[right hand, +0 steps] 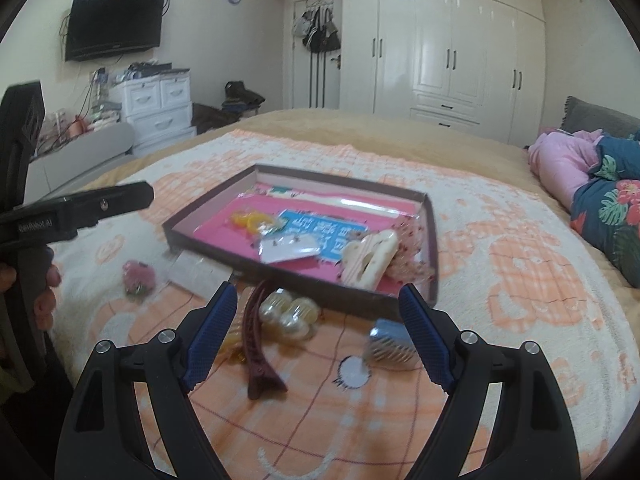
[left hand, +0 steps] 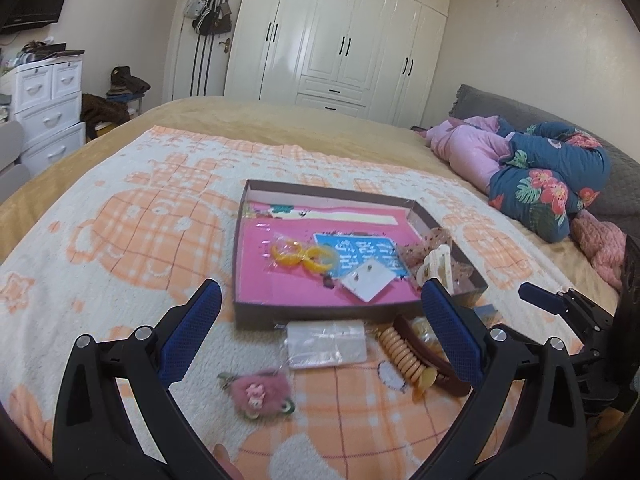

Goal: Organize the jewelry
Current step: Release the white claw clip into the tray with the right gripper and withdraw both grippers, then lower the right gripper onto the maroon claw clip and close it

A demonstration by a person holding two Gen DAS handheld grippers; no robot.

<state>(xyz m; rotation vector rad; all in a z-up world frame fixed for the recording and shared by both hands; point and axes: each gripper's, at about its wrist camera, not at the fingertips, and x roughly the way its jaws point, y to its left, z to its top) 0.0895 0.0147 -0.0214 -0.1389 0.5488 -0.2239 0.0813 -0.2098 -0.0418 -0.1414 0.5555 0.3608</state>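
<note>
Both tongs stand wide and empty. The dark red clip (right hand: 260, 344), at lower centre, looks stiff, light, slippery; grasp across its narrow middle.

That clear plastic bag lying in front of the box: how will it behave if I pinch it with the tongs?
The clear plastic bag lies flat and thin on the blanket, so it is probably very light and floppy. Its glossy film may slip, and getting a finger under its flat edge could be hard.
</note>
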